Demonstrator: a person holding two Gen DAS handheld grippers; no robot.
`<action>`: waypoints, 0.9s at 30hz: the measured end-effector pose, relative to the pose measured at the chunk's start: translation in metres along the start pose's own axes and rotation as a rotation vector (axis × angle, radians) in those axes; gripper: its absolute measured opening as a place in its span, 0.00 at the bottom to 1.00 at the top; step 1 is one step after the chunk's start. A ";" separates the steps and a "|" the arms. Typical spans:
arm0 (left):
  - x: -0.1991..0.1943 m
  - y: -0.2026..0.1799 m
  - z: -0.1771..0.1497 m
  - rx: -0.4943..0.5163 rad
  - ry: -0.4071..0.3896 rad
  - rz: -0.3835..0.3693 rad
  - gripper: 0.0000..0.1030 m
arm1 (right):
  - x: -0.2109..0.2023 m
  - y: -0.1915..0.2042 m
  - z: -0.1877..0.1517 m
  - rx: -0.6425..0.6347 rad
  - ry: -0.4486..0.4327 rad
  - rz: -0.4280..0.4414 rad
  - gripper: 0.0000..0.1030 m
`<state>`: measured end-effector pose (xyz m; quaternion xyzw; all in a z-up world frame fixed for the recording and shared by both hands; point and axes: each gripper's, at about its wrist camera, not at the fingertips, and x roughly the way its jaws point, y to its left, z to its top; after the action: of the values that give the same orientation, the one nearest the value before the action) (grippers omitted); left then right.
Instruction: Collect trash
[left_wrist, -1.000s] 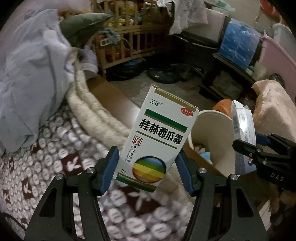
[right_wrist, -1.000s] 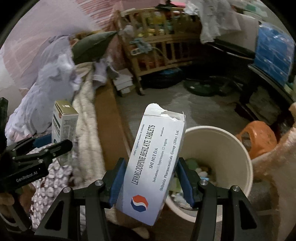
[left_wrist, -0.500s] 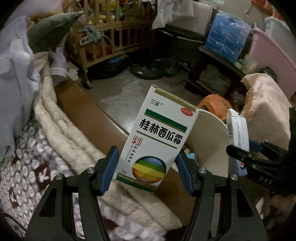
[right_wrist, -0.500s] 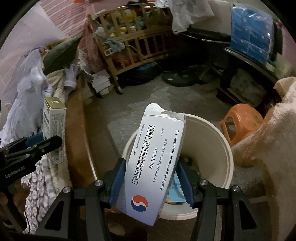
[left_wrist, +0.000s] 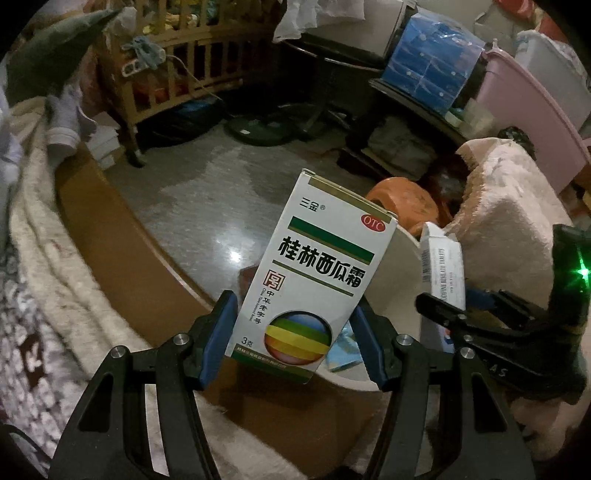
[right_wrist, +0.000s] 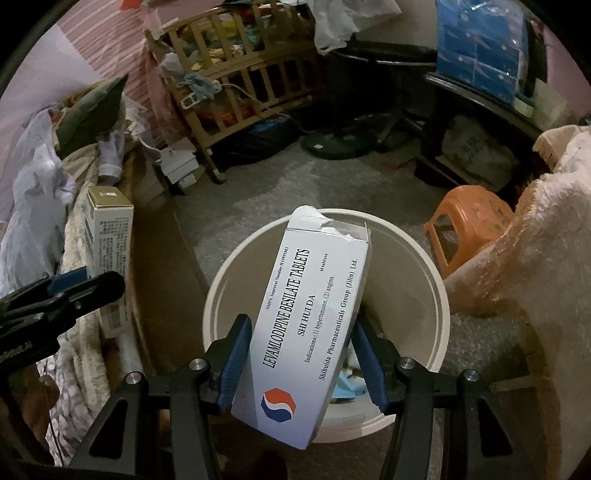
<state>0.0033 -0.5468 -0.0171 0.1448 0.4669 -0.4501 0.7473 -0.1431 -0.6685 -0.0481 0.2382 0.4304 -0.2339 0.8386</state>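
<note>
My left gripper (left_wrist: 291, 339) is shut on a white medicine box with green stripes and a rainbow ball (left_wrist: 314, 280), held upright at the near-left edge of a cream waste bin (left_wrist: 400, 280). My right gripper (right_wrist: 301, 363) is shut on a white tablet box with a torn top flap (right_wrist: 314, 317), held right above the bin's (right_wrist: 439, 295) opening. Trash lies in the bin's bottom. The tablet box also shows in the left wrist view (left_wrist: 441, 273), and the striped box in the right wrist view (right_wrist: 110, 236).
A bed with a fleece blanket (left_wrist: 40, 236) and brown edge is on the left. An orange stool (right_wrist: 469, 218) and a pink blanket-covered seat (right_wrist: 546, 258) stand right of the bin. A wooden crib (right_wrist: 240, 81) and dark furniture lie beyond the grey floor.
Both grippers have moved right, off the bed toward the bin. The tablet box now hangs over the bin's opening, and the striped box has reached the bin's edge.
</note>
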 end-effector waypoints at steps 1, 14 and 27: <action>0.001 0.000 0.000 -0.010 -0.001 -0.007 0.59 | 0.001 -0.002 0.000 0.006 -0.003 -0.004 0.52; 0.004 0.004 -0.002 -0.076 -0.002 -0.055 0.61 | 0.000 -0.008 -0.008 0.051 -0.037 -0.022 0.63; -0.074 0.011 -0.034 -0.029 -0.196 0.107 0.61 | -0.066 0.043 -0.018 -0.021 -0.245 -0.035 0.63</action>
<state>-0.0187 -0.4797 0.0245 0.1141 0.3897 -0.4145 0.8144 -0.1628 -0.6117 0.0063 0.1915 0.3315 -0.2713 0.8831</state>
